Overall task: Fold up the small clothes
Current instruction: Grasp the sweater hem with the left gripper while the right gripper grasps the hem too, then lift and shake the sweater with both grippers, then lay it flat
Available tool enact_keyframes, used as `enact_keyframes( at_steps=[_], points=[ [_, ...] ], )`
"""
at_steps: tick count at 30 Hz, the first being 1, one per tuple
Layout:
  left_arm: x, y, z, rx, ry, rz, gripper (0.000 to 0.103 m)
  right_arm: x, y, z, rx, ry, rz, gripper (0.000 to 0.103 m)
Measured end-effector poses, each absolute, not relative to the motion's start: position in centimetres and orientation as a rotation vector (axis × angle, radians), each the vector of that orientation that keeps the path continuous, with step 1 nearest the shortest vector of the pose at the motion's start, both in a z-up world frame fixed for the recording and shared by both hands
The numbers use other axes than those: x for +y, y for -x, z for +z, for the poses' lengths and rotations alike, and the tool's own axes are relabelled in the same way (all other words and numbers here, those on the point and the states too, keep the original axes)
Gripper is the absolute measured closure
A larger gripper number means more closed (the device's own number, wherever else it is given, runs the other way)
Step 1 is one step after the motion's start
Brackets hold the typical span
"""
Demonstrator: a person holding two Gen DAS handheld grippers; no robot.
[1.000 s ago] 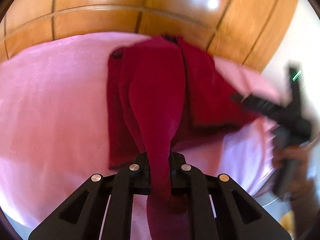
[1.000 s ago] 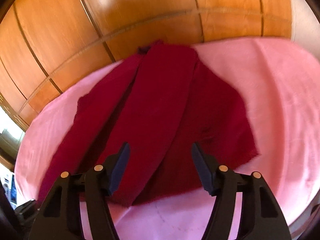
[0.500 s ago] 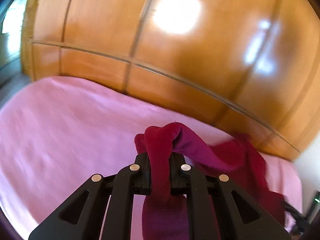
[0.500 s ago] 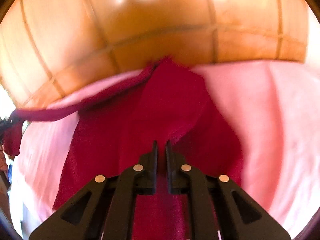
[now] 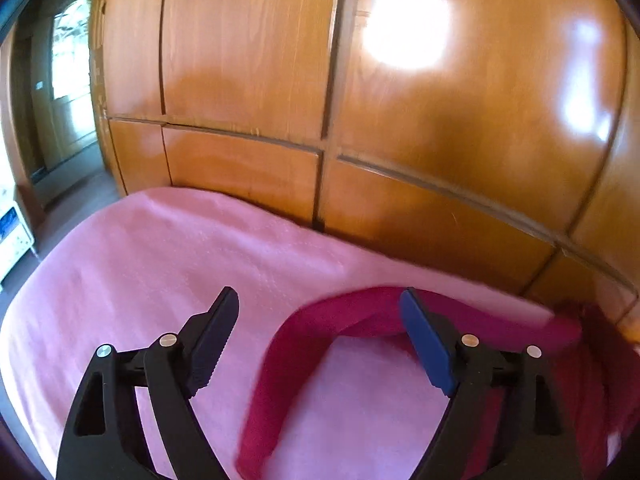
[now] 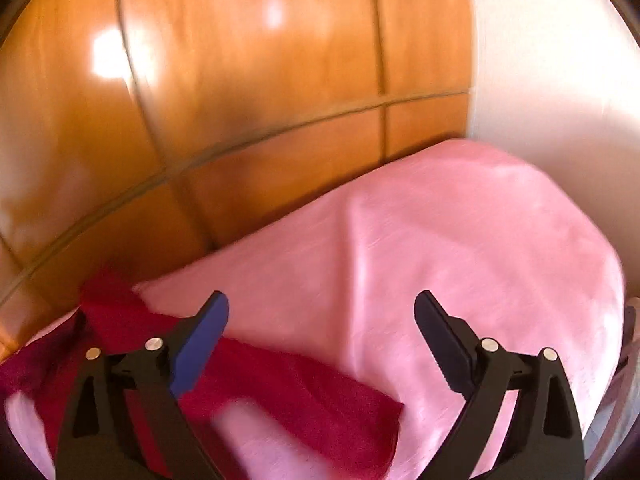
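Note:
A dark red garment point(image 5: 308, 332) lies on the pink cloth point(image 5: 160, 264) that covers the table. In the left wrist view one long sleeve curves from the right side toward the bottom centre. My left gripper point(image 5: 320, 336) is open and empty above it. In the right wrist view the other sleeve point(image 6: 304, 396) stretches to the right from the garment's body at the lower left. My right gripper point(image 6: 320, 336) is open and empty above the sleeve and the pink cloth point(image 6: 460, 240).
A glossy wooden wardrobe point(image 5: 360, 100) stands right behind the table. A doorway point(image 5: 60, 92) shows at the far left. A white wall point(image 6: 560, 80) rises at the right end of the table.
Both grippers were shut on the garment half a second ago and have opened and let go. The sleeves now lie spread out to either side on the pink cloth.

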State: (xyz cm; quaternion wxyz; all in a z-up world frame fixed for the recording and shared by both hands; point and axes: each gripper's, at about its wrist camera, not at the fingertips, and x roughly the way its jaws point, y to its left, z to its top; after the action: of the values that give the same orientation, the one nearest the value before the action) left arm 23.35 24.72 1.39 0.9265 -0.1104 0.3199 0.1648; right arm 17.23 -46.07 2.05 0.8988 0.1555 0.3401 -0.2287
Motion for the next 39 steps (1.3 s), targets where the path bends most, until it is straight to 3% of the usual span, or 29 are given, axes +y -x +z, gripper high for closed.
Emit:
enact_keyframes(
  at_steps=[3,7,11,13,15,16,17,18,21,28,31,37,39],
  points=[
    [24.0,-20.3,-0.2,0.701,0.275,0.248,0.022,-44.8,-15.3,1.5,0.709,-0.314,-0.408,0.01],
    [21.4,-15.1,-4.3,0.824,0.389,-0.017,0.031,-40.2,-11.1,-1.2,0.818,-0.333,-0.186,0.013],
    [17.1,-9.7,-8.7,0.961,0.48,-0.269,0.037,-36.5,-8.8,-6.6,0.974,-0.413,-0.036,0.037],
    [15.2,-7.9,-9.9,0.99,0.484,-0.333,0.037,-35.2,-8.5,-8.9,1.02,-0.45,-0.012,0.044],
    [13.6,-6.8,-10.9,1.019,0.472,-0.345,0.041,-34.6,-8.6,-10.4,1.04,-0.485,0.001,0.062],
    [12.7,-6.4,-11.5,1.04,0.464,-0.355,0.059,-34.4,-8.9,-10.7,1.042,-0.489,0.005,0.069],
    [12.1,-6.3,-11.6,1.048,0.439,-0.357,0.081,-34.0,-8.8,-10.5,1.042,-0.491,0.013,0.081],
    [11.7,-6.1,-11.5,1.047,0.407,-0.355,0.093,-33.8,-8.8,-10.0,1.036,-0.484,0.019,0.09],
    [12.8,-6.4,-10.3,1.011,0.436,-0.349,0.098,-33.1,-7.9,-6.5,0.977,-0.413,0.038,0.096],
    [16.3,-1.8,-4.6,0.868,0.353,-0.365,0.1,-30.1,-1.5,1.0,0.865,-0.269,0.148,0.1],
    [18.0,1.3,-3.8,0.867,0.332,-0.359,0.1,-28.4,2.4,0.2,0.912,-0.215,0.206,0.1],
    [18.1,5.0,-8.7,1.028,0.361,-0.316,0.099,-27.3,5.7,-6.0,1.107,-0.164,0.204,0.099],
    [17.2,4.6,-9.7,1.056,0.354,-0.276,0.099,-27.5,5.3,-6.6,1.122,-0.171,0.184,0.088]
  ],
)
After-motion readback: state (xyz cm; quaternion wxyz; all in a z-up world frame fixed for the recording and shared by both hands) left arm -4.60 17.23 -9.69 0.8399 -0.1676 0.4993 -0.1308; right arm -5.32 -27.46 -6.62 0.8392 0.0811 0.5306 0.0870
